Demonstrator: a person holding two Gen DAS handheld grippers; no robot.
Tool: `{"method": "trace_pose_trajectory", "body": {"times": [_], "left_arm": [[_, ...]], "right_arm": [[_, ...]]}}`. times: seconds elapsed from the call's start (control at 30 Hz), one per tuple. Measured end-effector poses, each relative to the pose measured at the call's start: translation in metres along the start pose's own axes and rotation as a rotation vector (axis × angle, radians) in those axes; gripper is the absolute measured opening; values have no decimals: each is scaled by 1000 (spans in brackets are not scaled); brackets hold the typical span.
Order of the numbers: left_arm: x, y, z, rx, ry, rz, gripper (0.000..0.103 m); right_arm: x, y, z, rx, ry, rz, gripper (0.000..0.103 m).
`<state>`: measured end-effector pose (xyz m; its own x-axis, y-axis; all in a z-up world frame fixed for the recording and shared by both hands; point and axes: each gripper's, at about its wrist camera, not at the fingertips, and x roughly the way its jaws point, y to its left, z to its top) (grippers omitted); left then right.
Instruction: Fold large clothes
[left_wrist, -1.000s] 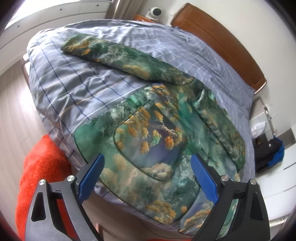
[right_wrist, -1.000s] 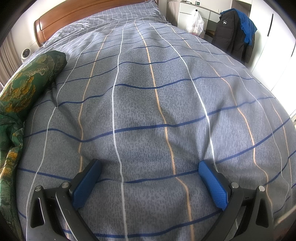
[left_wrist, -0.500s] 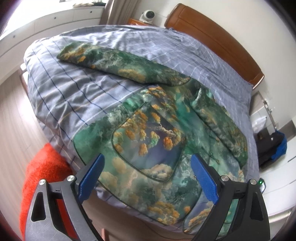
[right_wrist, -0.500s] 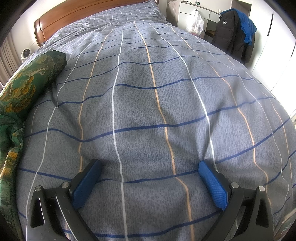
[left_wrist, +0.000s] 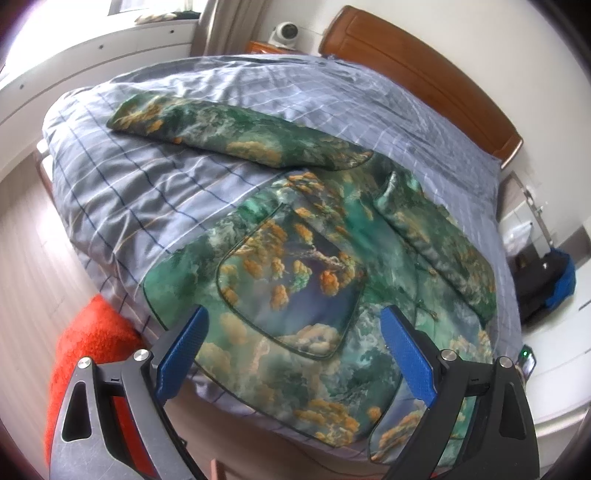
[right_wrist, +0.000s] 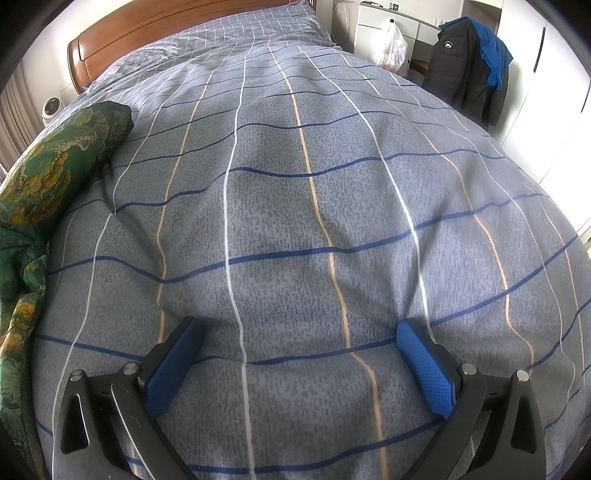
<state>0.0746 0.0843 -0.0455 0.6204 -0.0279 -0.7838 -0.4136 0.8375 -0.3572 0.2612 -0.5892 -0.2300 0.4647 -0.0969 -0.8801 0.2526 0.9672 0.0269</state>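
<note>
A large green garment (left_wrist: 295, 266) printed with orange trees and clouds lies spread over the foot of the bed, one sleeve (left_wrist: 229, 129) stretched out to the far left and the other sleeve (left_wrist: 443, 240) folded along its right side. My left gripper (left_wrist: 291, 347) hovers open above the garment's hem near the bed edge, holding nothing. In the right wrist view the same garment (right_wrist: 48, 177) shows only at the left edge. My right gripper (right_wrist: 299, 354) is open, its blue pads low over the bare duvet (right_wrist: 314, 184), away from the garment.
The grey checked duvet (left_wrist: 147, 184) covers the bed up to a wooden headboard (left_wrist: 424, 74). An orange rug (left_wrist: 88, 350) lies on the floor by the bed corner. A dark jacket with a blue lining (right_wrist: 469, 70) and a white plastic bag (right_wrist: 389, 48) stand beyond the bed.
The left gripper has pulled back and risen a little, so more of the bed and headboard shows. The right gripper has stayed still. Both remain open.
</note>
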Motion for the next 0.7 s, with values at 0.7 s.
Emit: {"method": "trace_pose_trajectory", "body": {"times": [0.7], "left_arm": [[15, -14, -8, 55, 43, 2, 95]], "right_arm": [[0, 0, 1, 0, 0, 0, 103]]}}
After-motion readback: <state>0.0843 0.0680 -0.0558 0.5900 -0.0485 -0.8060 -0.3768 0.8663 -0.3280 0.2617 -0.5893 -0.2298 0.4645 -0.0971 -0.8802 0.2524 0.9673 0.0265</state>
